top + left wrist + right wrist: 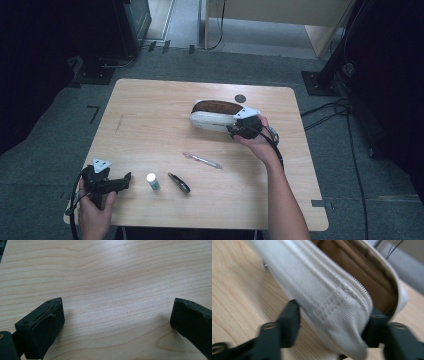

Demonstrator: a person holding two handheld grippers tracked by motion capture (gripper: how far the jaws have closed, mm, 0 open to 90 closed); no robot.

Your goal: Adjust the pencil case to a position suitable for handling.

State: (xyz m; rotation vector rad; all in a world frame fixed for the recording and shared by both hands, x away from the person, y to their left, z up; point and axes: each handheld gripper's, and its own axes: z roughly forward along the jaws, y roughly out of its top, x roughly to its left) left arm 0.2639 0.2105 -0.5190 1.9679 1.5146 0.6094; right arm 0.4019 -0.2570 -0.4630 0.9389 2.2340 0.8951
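black grippers [126, 178] with blocky jaws (grey three-cornered plates, trailing cables).

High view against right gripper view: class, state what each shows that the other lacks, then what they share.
High view alone: the left gripper, a pen, a small white tube, a dark clip-like item. Right gripper view alone: the pouch's zipper teeth and tan lining up close. Shared: the white pouch, the right gripper at its end, the table.

A light wooden table [150, 105] with rounded corners stands on grey carpet [45, 150], with black stand bases [320, 82] at two and ten o'clock, loose cables [345, 107] trailing at three o'clock, and pale wooden furniture [280, 10] at twelve o'clock beyond it.
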